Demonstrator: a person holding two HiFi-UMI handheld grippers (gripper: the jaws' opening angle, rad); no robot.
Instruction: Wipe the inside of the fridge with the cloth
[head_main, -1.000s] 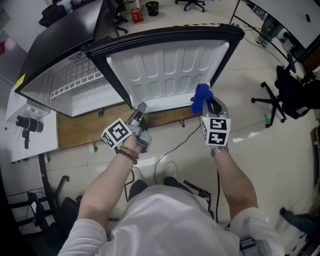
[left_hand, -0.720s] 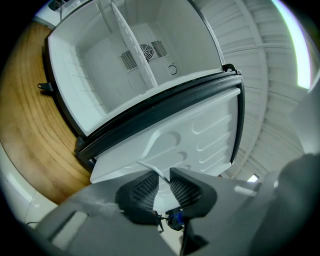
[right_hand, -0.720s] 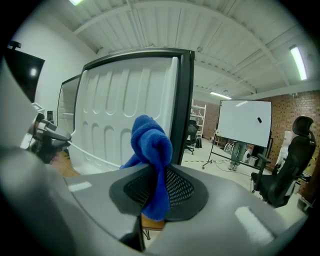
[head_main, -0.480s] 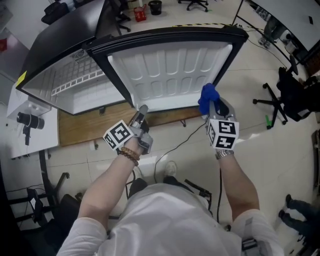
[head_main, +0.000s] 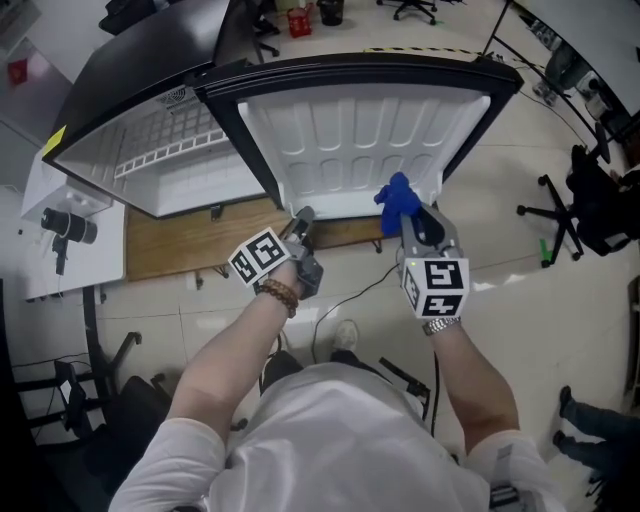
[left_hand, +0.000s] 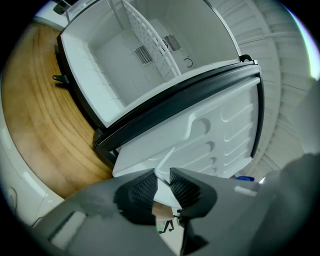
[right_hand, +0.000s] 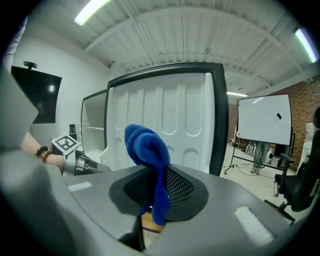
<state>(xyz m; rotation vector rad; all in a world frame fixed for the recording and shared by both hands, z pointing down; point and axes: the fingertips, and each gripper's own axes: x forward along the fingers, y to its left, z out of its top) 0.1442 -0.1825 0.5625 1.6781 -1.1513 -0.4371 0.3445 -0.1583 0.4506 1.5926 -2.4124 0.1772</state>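
Trouble is likeliest at the fridge door (head_main: 350, 140). The blue cloth (head_main: 398, 196) is clenched in the right gripper (head_main: 408, 212) by one fold only, with most of it bunched above the jaws, so it could be dragged out if pressed hard along the door's ribbed liner. The left gripper (head_main: 305, 214) is clamped on the door's lower hinge-side corner. If that thin lip is let slip, the door could be swung off line. The cloth is held low before the door with no contact shown, and the compartment (head_main: 170, 175) beside the door is not yet wiped. Against a second ago, the cloth is found a little further in from the door's free edge, while the left gripper is seen at the same corner.
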